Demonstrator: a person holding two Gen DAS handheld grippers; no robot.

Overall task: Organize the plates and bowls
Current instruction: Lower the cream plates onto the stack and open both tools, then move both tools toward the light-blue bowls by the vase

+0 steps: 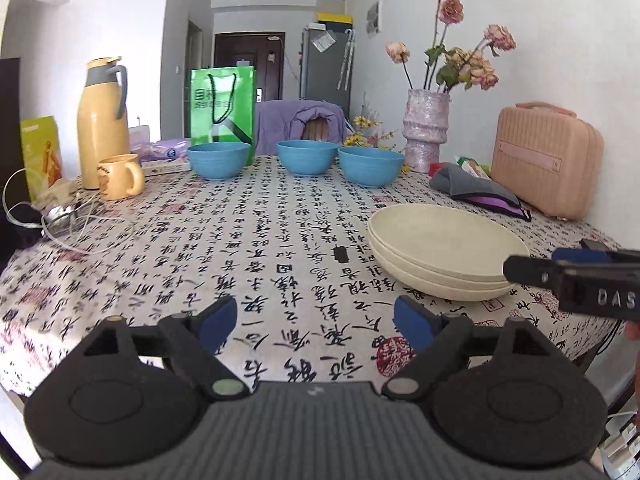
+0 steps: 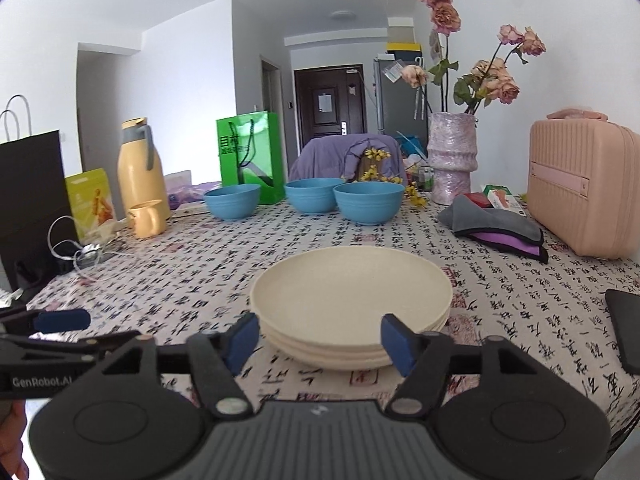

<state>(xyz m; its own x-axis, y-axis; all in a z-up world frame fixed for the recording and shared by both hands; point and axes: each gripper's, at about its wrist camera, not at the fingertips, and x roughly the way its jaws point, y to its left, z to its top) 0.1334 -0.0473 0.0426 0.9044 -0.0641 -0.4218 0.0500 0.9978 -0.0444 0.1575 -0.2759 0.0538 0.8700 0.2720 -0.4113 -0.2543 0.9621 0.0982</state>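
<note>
"GenRobot.AI" stands on the left claw (image 2: 60, 320), "DAS" on the right claw (image 1: 532, 268).

Table (image 2: 520, 308) (calligraphy cloth): plates (image 2: 352, 304), bowls (image 2: 368, 200).

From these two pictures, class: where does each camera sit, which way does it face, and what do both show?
Left wrist view: on the left tool, facing across the table; the plate stack lies to its right, the right tool intrudes.
Right wrist view: on the right tool, open before the plate stack; left tool at the edge.
Shared: blue bowls, vase.
</note>
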